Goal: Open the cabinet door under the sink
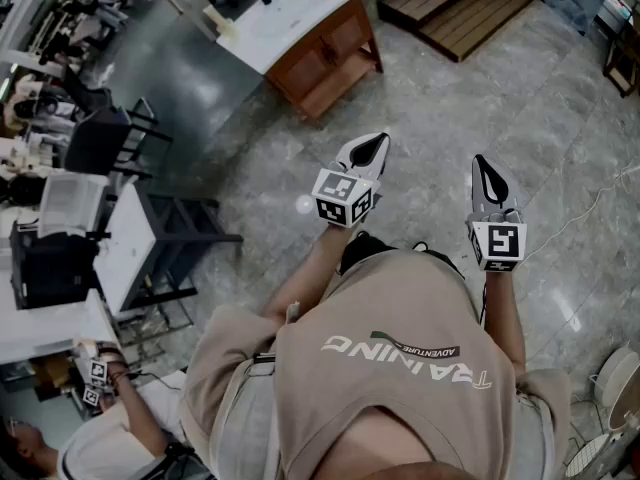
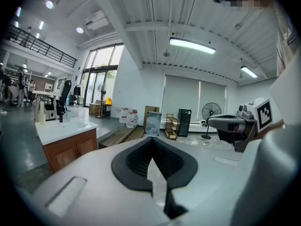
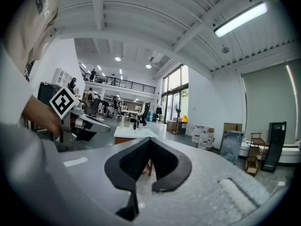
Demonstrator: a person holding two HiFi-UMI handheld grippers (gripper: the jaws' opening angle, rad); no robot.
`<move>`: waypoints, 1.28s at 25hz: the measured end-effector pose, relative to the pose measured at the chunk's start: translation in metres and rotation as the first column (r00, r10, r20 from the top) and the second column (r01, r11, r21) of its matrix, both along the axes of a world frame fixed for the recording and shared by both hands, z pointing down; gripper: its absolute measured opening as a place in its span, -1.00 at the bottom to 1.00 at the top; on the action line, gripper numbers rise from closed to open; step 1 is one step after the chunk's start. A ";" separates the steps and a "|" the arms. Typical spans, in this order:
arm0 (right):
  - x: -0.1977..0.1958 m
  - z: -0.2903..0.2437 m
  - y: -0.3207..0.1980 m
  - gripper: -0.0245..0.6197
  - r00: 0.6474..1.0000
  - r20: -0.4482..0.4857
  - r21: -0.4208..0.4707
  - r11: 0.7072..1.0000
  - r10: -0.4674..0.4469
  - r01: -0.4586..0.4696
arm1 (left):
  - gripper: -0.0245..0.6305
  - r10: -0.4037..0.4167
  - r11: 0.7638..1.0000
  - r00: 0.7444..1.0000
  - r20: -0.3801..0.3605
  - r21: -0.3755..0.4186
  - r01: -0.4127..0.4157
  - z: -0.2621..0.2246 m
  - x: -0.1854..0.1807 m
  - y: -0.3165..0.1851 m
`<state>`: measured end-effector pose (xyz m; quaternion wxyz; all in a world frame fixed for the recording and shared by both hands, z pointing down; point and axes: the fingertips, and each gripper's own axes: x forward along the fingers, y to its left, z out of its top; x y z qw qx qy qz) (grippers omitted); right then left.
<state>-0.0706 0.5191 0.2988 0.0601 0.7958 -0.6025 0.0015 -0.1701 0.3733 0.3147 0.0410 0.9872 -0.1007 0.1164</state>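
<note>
The sink cabinet (image 1: 322, 53) stands a few steps ahead on the stone floor. It has a white top with a basin and faucet, and its brown wooden doors (image 2: 71, 149) are closed. Both grippers are held out in the air in front of the person, well short of it. My left gripper (image 1: 376, 142) is shut with nothing between its black pads (image 2: 136, 157). My right gripper (image 1: 482, 162), beside it, also has its pads (image 3: 167, 161) closed together and empty. In the right gripper view the cabinet (image 3: 128, 134) shows just beyond the jaws.
A low wooden platform (image 1: 463, 8) lies right of the cabinet, with water bottles (image 2: 128, 118) and a floor fan (image 2: 210, 113) further back. Desks and a dark chair (image 1: 105, 138) fill the left side. A seated person (image 1: 95, 438) is at lower left, a white cable (image 1: 592, 206) at right.
</note>
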 end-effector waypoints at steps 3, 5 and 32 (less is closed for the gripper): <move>0.010 0.001 -0.002 -0.92 1.000 -0.005 -0.004 1.000 -0.011 0.011 | -0.88 -0.012 1.000 1.000 -0.001 -0.010 0.012 0.003 0.008 -0.002; 0.015 -0.002 -0.006 -0.92 1.000 -0.011 0.001 1.000 -0.021 0.021 | -0.88 -0.024 1.000 1.000 0.001 -0.017 0.024 0.005 0.010 -0.006; 0.066 -0.001 -0.153 -0.91 0.992 -0.037 -0.119 0.987 -0.117 0.111 | -0.88 -0.058 0.989 0.998 0.007 -0.138 0.059 0.038 0.062 -0.139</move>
